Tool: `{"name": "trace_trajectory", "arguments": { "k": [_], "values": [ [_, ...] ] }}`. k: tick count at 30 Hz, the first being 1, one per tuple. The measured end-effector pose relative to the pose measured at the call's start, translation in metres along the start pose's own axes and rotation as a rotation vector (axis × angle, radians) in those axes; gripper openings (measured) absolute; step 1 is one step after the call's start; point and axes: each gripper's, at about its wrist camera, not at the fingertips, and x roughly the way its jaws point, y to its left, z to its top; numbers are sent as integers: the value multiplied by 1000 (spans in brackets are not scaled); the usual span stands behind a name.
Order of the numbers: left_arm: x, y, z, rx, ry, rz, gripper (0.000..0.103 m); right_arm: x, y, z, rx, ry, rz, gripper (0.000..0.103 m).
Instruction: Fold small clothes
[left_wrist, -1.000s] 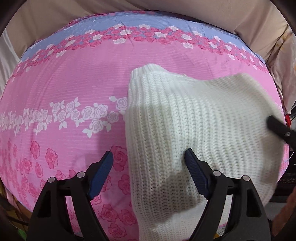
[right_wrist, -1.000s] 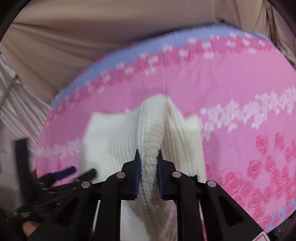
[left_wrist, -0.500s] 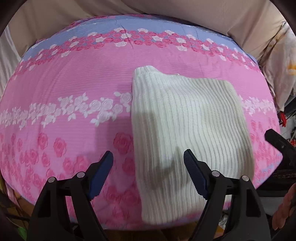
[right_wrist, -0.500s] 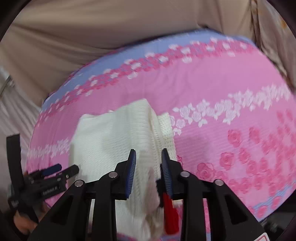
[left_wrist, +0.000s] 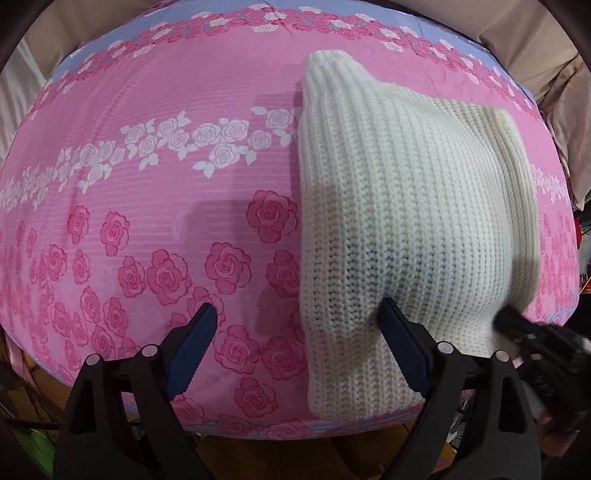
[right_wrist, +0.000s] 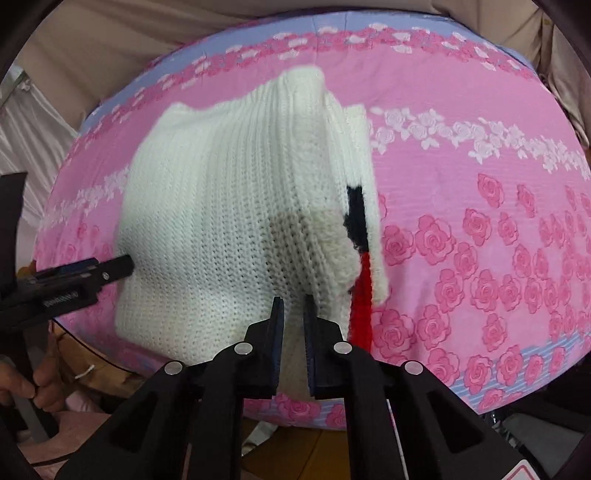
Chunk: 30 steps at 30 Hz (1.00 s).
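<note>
white knit garment (left_wrist: 406, 206) folded on pink bedsheet (left_wrist: 147, 221); left gripper (left_wrist: 295, 332) wide open, empty, straddling its edge; right gripper (right_wrist: 293, 314) nearly closed, grip uncertain; next likely smoothing.

The sweater (left_wrist: 406, 206) is chunky ribbed knit, cream-white, matt and woolly, with red and black knitted patches (right_wrist: 360, 258) at its right edge. Under it the bed sheet (left_wrist: 147, 177) is smooth, matt printed cotton-like cloth with faint woven stripes. The left gripper (left_wrist: 295, 332) has matt black plastic arms, ridged blue rubbery pads (left_wrist: 192, 343) and shiny metal rivets.
</note>
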Motion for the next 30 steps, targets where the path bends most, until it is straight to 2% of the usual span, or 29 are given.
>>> {"name": "trace_trajectory", "arguments": {
  "k": [1,3,4,6,7,10,11,15,16,17,20,22,23,25,26,28,30],
  "values": [
    [1,1,0,3,0,4,90,10,-2,1,-12,-5,0,4],
    [-2,1,1,3,-8,4,89,2,3,4,-15,-13,-17,4],
    [-7,1,1,6,-24,4,89,-9,5,7,-2,-23,-15,5],
    [-17,-2,1,15,-64,-13,87,-39,6,12,29,-100,31,10],
    [-23,-3,2,15,-84,-22,87,-54,5,16,39,-145,40,15],
    [-27,-8,7,15,-106,-29,87,-70,-7,37,89,-223,35,47],
    [-26,-10,9,18,-102,-27,87,-66,-12,42,106,-223,34,48],
    [-19,-18,16,31,-91,-20,87,-28,-22,74,167,-169,84,46],
    [-17,-21,18,38,-87,-10,87,-17,-20,80,151,-145,92,26],
    [-17,-20,16,40,-86,-4,87,-13,-18,85,146,-130,91,14],
    [-16,-17,19,36,-95,-4,88,-46,-15,88,160,-249,138,13],
    [-10,-16,19,28,-87,-3,89,-60,-13,88,140,-290,110,13],
    [-7,-17,18,26,-82,-1,89,-56,-15,89,131,-279,91,12],
    [1,-17,17,27,-73,-10,90,-15,-24,87,113,-162,17,12],
    [1,-17,17,20,-67,-10,90,5,-32,82,127,-112,37,14],
    [-8,-16,16,14,-79,-18,88,-7,-42,73,220,-145,117,18],
    [-21,-17,13,25,-106,-33,88,-35,-40,66,232,-189,139,19]
  ]
}}
